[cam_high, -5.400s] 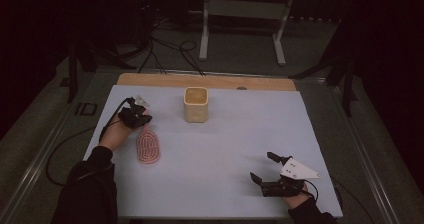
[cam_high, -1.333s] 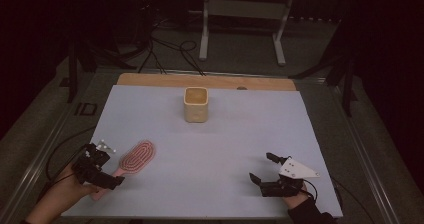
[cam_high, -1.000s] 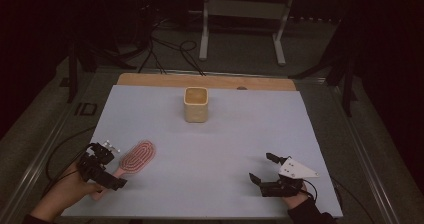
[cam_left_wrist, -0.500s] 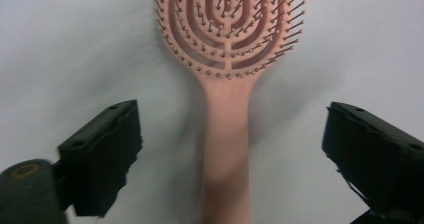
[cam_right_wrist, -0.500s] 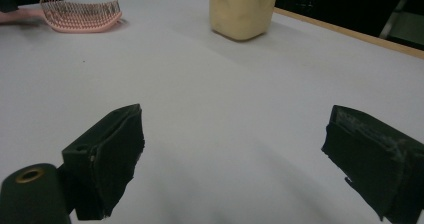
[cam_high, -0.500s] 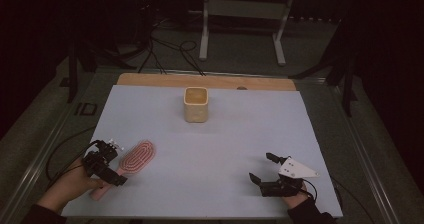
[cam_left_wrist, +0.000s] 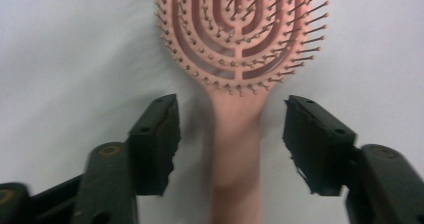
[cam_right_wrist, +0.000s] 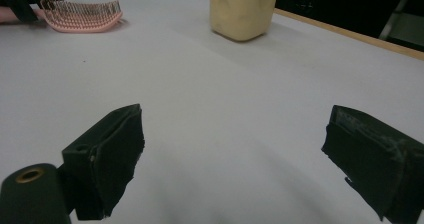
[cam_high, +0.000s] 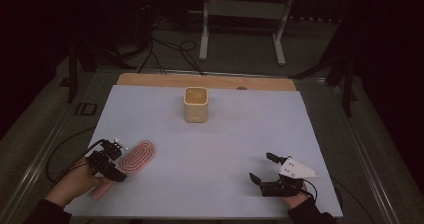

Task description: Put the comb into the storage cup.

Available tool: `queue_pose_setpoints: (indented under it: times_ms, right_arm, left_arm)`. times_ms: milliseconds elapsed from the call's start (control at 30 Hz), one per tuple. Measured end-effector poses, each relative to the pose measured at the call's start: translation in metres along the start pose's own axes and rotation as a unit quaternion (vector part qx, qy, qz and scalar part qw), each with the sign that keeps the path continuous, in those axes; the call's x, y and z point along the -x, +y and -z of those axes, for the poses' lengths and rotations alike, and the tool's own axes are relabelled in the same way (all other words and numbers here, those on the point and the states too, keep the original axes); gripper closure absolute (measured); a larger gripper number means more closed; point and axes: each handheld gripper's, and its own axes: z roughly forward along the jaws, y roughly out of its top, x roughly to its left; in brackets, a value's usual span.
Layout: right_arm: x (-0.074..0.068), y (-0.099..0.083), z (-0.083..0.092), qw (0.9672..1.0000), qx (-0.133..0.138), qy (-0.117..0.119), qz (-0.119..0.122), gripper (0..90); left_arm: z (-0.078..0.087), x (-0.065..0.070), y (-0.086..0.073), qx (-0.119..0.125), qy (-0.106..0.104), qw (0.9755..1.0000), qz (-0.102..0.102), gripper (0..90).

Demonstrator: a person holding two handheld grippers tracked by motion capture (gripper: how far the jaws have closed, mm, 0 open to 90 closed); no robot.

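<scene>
High view, table: a white sheet (cam_high: 210, 149) is covering the tabletop, with a wooden strip showing along its far edge.
High view, cup: a cream square-mouthed cup (cam_high: 196, 104) is standing upright near the far middle of the sheet.
High view, brush: a pink hairbrush (cam_high: 135, 158) is lying bristles up at the near left, its handle pointing toward the person.
High view, left gripper (cam_high: 116, 160): it is sitting over the brush handle, held by the left hand (cam_high: 77, 181).
High view, right gripper (cam_high: 262, 168): it is resting at the near right, jaws spread, well apart from brush and cup.
Left gripper view: the jaws are standing apart on either side of the brush handle (cam_left_wrist: 235, 154), with a gap showing on both sides.
Right gripper view: the jaws are gaping wide over bare sheet; the cup (cam_right_wrist: 242, 9) and brush (cam_right_wrist: 80, 15) are lying far ahead.
</scene>
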Motion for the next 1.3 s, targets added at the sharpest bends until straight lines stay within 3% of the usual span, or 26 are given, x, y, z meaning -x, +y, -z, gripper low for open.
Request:
queue_pose_setpoints:
  times_ms: [200, 533, 833, 967, 1300]
  right_arm:
    - [0.000, 0.000, 0.000, 1.0000, -0.001, 0.000, 0.002, 9.0]
    - [0.000, 0.000, 0.000, 1.0000, -0.001, -0.001, 0.001, 9.0]
    - [0.000, -0.001, 0.000, 1.0000, -0.004, -0.001, 0.005, 9.0]
    - [0.001, -0.001, 0.000, 1.0000, -0.004, -0.001, 0.003, 9.0]
    - [0.000, -0.001, -0.001, 1.0000, -0.003, -0.001, -0.001, 9.0]
  left_arm:
    - [-0.004, -0.003, 0.001, -0.008, -0.006, 0.9999, 0.001, 50.6]
    - [-0.008, -0.004, 0.004, -0.028, -0.014, 0.9994, -0.014, 67.9]
    - [-0.008, -0.010, 0.005, -0.030, -0.037, 0.9989, -0.007, 70.1]
    - [-0.008, -0.009, 0.003, -0.024, -0.031, 0.9991, -0.015, 70.2]
    - [0.000, -0.009, -0.001, 0.040, -0.039, 0.9984, -0.007, 70.3]
